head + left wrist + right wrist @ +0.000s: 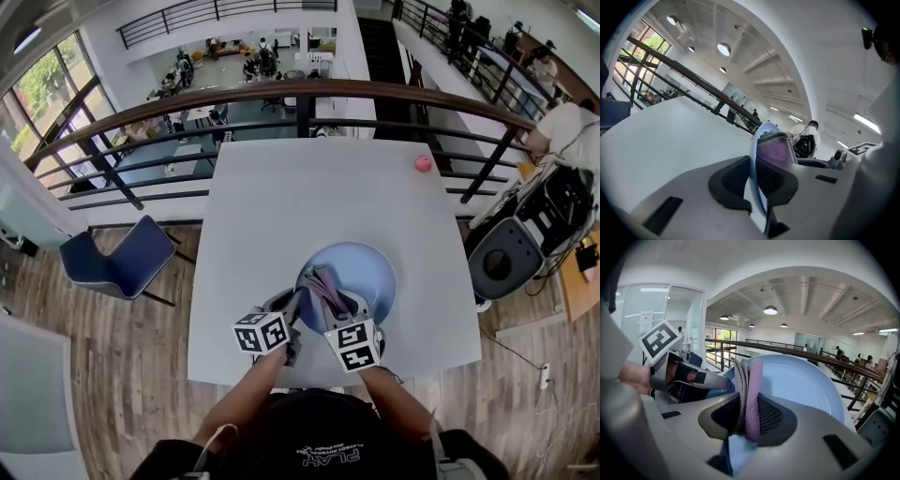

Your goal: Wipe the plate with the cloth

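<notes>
Our right gripper (pixel 749 414) is clamped on the folded cloth (pixel 751 385), which stands edge-on between its jaws. Our left gripper (pixel 757 177) pinches the near rim of the plate (pixel 759 140), jaws almost together, and holds it tipped up on edge over the table (pixel 309 187). From the cloth, the plate's hollow face opens to the right and away, so we judge the next stroke should run that way across it. Cloth and face look to be touching at the plate's left side, though we cannot be sure. The right gripper is the nearer to that face.
</notes>
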The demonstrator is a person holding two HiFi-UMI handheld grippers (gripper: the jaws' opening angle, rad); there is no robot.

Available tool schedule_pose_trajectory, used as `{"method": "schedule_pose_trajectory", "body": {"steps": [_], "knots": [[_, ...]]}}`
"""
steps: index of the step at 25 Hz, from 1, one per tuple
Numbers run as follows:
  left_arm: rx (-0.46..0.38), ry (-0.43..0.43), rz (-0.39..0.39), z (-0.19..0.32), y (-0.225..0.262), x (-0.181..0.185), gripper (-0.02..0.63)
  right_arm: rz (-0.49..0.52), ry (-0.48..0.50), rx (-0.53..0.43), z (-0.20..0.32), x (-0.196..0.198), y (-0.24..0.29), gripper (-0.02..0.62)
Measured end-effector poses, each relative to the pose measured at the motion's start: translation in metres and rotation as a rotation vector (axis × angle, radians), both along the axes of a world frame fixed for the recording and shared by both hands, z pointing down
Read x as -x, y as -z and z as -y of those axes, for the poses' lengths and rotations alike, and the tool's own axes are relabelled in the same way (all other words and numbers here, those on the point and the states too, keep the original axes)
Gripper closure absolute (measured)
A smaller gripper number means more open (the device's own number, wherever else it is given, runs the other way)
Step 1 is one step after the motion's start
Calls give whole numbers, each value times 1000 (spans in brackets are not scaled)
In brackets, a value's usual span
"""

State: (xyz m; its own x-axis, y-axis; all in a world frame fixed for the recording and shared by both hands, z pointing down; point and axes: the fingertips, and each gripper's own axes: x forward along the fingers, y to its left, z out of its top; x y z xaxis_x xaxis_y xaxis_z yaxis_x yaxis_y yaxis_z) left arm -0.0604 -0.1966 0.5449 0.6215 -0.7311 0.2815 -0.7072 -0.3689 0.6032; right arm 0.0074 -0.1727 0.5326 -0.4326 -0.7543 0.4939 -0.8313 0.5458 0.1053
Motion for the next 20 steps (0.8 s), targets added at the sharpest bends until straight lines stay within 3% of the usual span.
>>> {"method": "schedule_pose_trajectory", "body": {"steps": [9, 20], "knots": [[20, 5, -44, -1, -4, 9, 565, -43, -71, -10, 9, -26, 0, 492], [11, 23, -45, 1, 1, 19, 563, -44, -176, -30, 26, -65, 11, 492]]}}
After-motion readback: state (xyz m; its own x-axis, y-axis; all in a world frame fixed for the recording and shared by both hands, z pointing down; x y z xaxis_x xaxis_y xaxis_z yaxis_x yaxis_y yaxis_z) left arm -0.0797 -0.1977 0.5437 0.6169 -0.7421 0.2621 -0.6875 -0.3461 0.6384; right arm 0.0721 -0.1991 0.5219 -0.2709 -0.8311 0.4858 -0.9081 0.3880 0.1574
